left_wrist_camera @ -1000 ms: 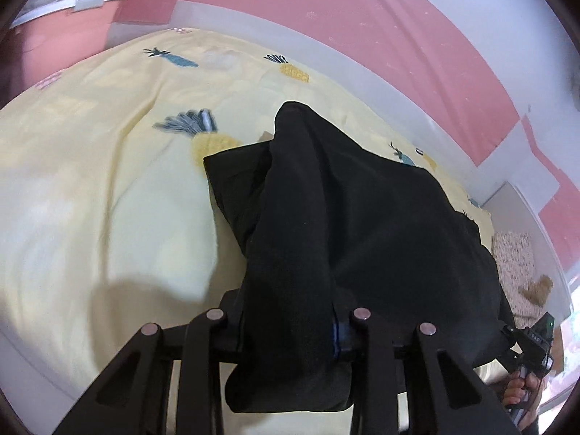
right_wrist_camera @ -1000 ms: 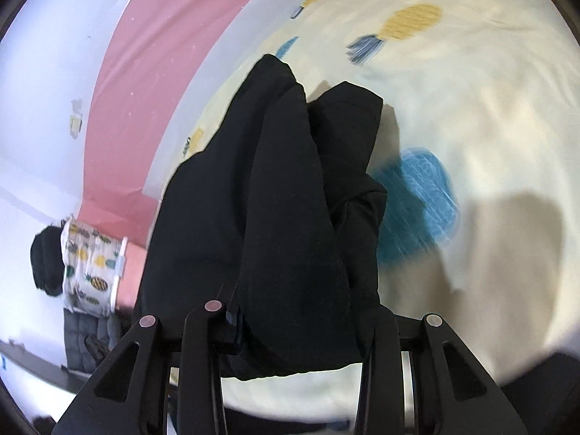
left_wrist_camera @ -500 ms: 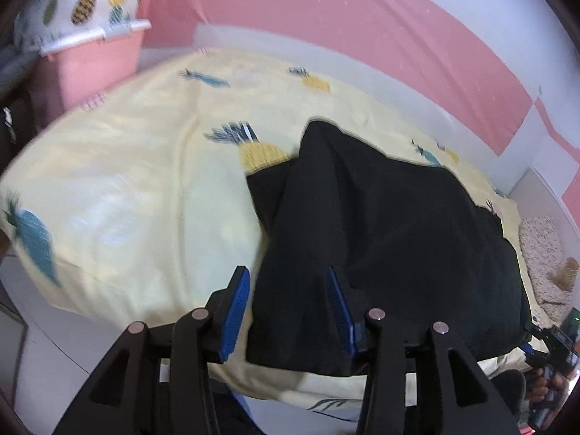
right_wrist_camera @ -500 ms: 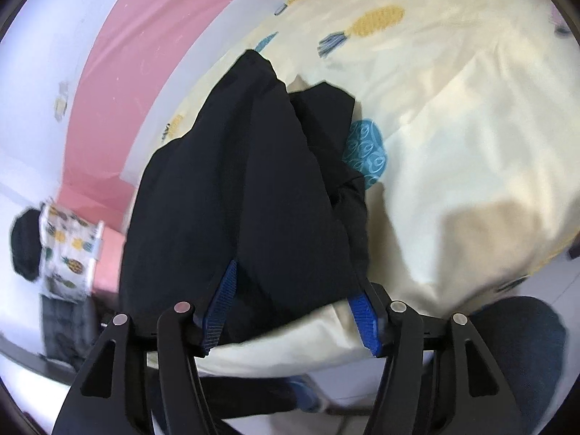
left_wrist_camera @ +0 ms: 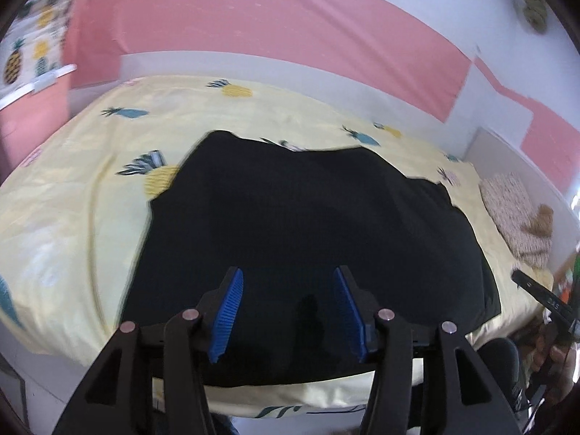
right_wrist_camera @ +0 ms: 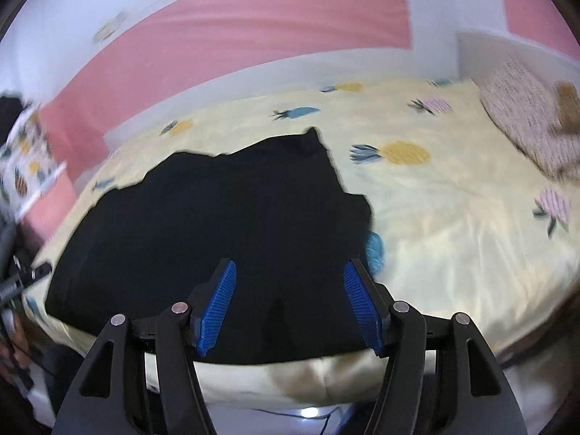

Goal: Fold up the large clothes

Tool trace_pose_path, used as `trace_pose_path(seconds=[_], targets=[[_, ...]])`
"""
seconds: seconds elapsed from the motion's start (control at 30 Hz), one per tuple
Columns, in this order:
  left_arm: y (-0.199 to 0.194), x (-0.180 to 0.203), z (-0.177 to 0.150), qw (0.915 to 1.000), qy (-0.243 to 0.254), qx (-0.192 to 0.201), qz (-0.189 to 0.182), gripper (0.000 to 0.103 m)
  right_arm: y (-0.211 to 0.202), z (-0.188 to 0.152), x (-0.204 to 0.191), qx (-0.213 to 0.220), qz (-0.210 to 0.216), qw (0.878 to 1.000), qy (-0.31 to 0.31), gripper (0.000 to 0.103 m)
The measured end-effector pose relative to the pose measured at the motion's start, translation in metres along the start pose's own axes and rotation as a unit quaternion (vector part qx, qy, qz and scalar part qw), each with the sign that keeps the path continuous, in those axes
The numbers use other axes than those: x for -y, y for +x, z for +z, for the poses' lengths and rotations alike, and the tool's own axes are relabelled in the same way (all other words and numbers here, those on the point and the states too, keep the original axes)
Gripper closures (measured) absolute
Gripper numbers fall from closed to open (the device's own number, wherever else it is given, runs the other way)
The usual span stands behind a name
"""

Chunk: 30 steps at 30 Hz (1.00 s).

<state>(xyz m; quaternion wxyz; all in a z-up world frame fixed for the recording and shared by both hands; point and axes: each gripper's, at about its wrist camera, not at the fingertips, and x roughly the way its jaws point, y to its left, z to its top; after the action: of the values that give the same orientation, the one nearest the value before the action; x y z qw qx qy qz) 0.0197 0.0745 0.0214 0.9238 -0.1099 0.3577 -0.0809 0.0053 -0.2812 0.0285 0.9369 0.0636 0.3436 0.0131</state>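
A large black garment (left_wrist_camera: pixel 308 224) lies folded flat on the yellow pineapple-print bed (left_wrist_camera: pixel 72 195), near the front edge. It also shows in the right wrist view (right_wrist_camera: pixel 224 214). My left gripper (left_wrist_camera: pixel 288 282) is open and empty, hovering above the garment's near edge, blue pads (left_wrist_camera: pixel 228 308) apart. My right gripper (right_wrist_camera: pixel 290 279) is open and empty, above the garment's near right part. The other gripper shows at the right edge of the left wrist view (left_wrist_camera: pixel 543 297).
A pink and white wall (left_wrist_camera: pixel 253 25) runs behind the bed. A speckled pillow with a brown toy (left_wrist_camera: pixel 518 214) lies at the bed's right end. A pineapple-print cloth on a pink stand (left_wrist_camera: pixel 32 58) is at the left. The bed's front edge (right_wrist_camera: pixel 326 380) is just below the grippers.
Both grippers opened and let go of the black garment, which now lies flat on the bed. Both grippers pulled back and up toward the front edge.
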Motion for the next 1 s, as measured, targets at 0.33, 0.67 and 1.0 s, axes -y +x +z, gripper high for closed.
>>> trace_pose_path(seconds=[0.33, 0.67, 1.0], targets=[[0.042, -0.012, -0.020, 0.9985, 0.004, -0.036, 0.042, 0.049, 0.062, -0.026, -0.007, -0.057, -0.011, 0.998, -0.036, 0.041], [0.053, -0.017, -0.022, 0.9974, 0.009, -0.032, 0.065, 0.048, 0.061, -0.030, -0.003, -0.054, -0.017, 0.997, -0.061, 0.041], [0.052, -0.015, -0.013, 0.9972, 0.006, -0.029, 0.069, 0.048, 0.059, -0.015, -0.001, -0.048, -0.025, 0.997, -0.052, 0.041]])
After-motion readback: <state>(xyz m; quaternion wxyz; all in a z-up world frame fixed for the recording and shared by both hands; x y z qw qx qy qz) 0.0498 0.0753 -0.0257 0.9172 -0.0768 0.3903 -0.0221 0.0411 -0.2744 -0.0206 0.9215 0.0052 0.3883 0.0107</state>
